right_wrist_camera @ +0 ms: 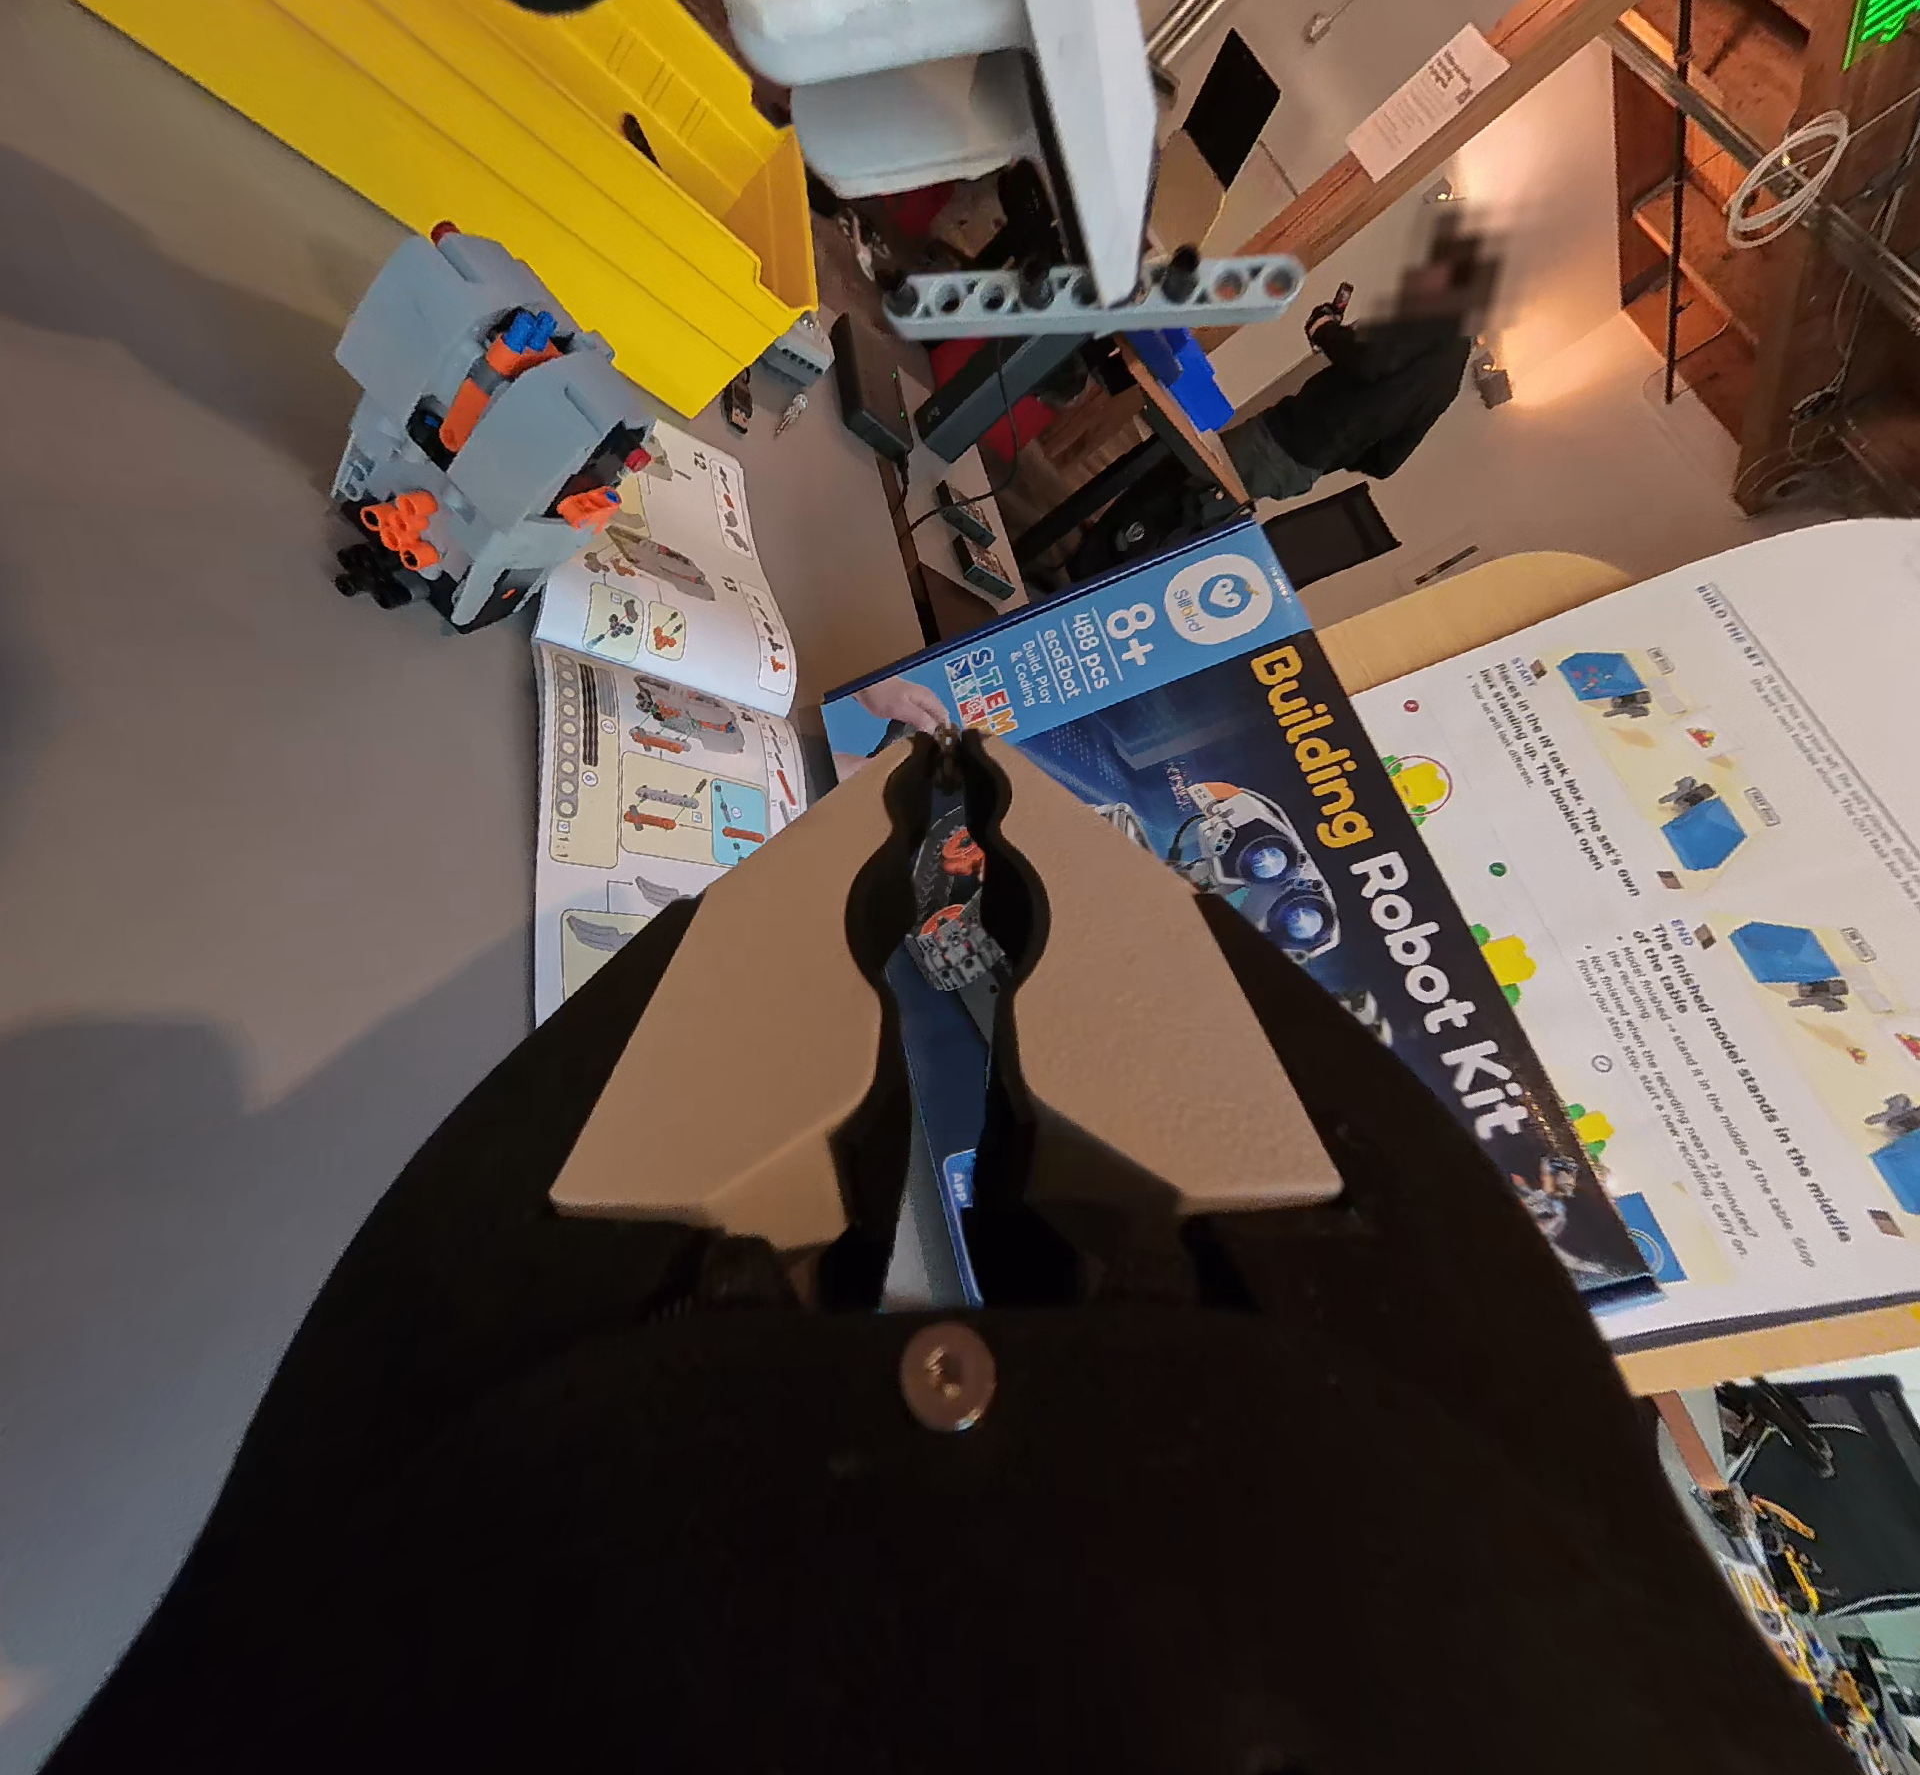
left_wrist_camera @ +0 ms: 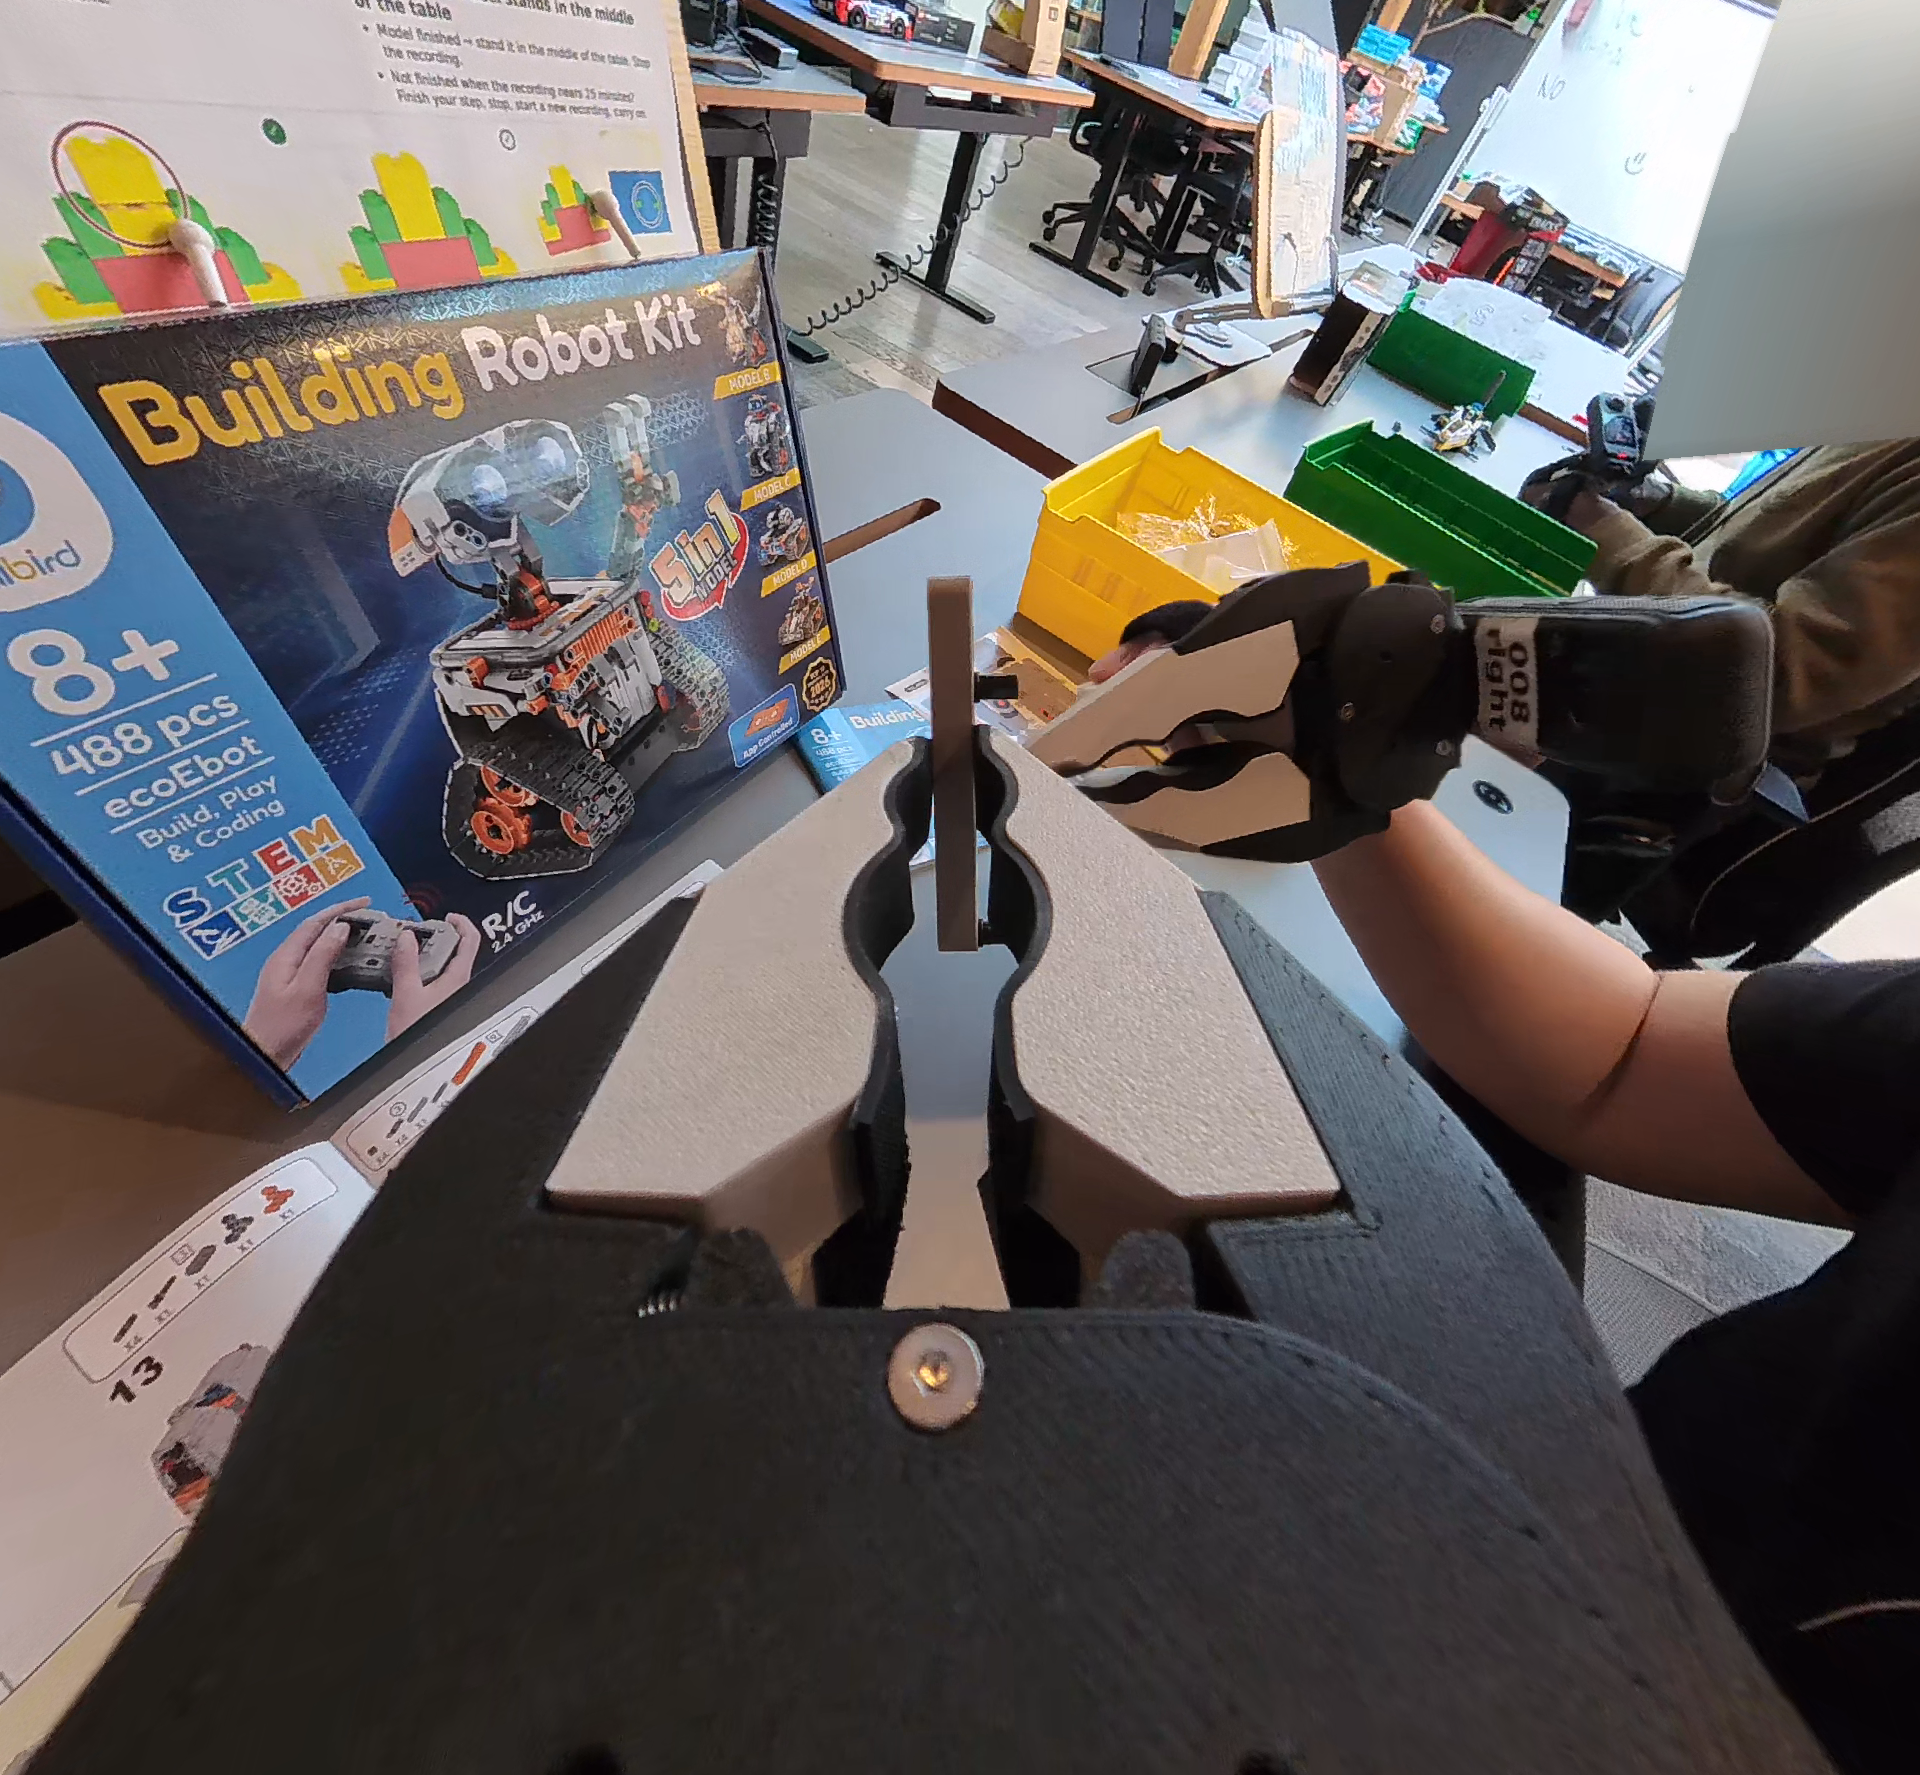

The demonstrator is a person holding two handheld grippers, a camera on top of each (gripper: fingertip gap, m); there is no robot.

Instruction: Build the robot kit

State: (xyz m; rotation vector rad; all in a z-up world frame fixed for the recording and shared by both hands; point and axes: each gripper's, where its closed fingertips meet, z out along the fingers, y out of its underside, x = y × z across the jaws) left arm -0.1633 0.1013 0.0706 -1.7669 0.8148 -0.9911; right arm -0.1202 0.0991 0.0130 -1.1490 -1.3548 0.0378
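My left gripper (left_wrist_camera: 951, 751) is shut on a long grey beam (left_wrist_camera: 951, 676) with holes and black pins, and holds it upright above the table. In the right wrist view the same beam (right_wrist_camera: 987, 302) hangs crosswise from the left gripper (right_wrist_camera: 1112, 271) at the top. My right gripper (right_wrist_camera: 951, 738) is closed on a small dark piece (right_wrist_camera: 948, 741) at its tips, too small to identify. It also shows in the left wrist view (left_wrist_camera: 1070, 717), just right of the beam. A part-built grey and orange model (right_wrist_camera: 478, 437) stands on the table beside a yellow bin (right_wrist_camera: 499, 94).
An open instruction booklet (right_wrist_camera: 665, 749) lies on the grey table (right_wrist_camera: 208, 790). A blue kit box (left_wrist_camera: 395, 645) leans in front of an instruction poster (left_wrist_camera: 343, 63). A green bin (left_wrist_camera: 1434, 510) stands behind the yellow bin (left_wrist_camera: 1101, 562). A person sits at the far right (left_wrist_camera: 1766, 562). My right fingertips sit around 8 cm from my left ones.
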